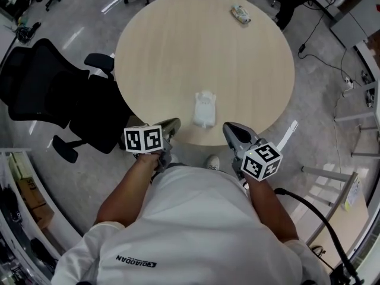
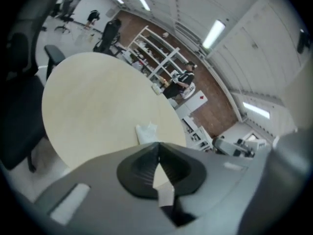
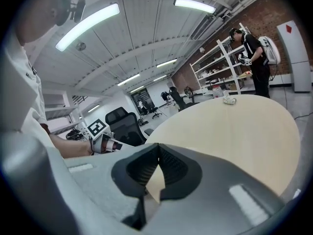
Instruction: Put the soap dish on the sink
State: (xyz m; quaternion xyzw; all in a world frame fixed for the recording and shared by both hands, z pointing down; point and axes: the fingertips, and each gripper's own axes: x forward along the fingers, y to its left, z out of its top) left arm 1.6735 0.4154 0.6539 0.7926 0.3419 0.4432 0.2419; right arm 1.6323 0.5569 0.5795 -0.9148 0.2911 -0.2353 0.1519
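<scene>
Shirt (image 1: 196,218) comes first: it is white and fills the near part of the head view, with two bare arms reaching out from it. Each hand holds a gripper at the near edge of the big round tabletop (image 1: 178,52).

The left gripper (image 1: 168,126) is on the left. Its fingers are pressed together and hold nothing. The right gripper (image 1: 233,132) is on the right, well apart from the left one. Its fingers touch at the tips too, and they hold nothing.

Between the two grippers and just past them, a small white sink (image 1: 205,109), or what looks like one, lies on the tabletop close to the near edge. It has a bump at its far end. Neither gripper touches it.

A black office chair (image 1: 47,94) stands on the floor to the left of the tabletop.

Far off, near the far right edge of the tabletop, lies a small pale thing that looks like the soap dish (image 1: 240,14). It is too small to be sure. It is well apart from the sink.
</scene>
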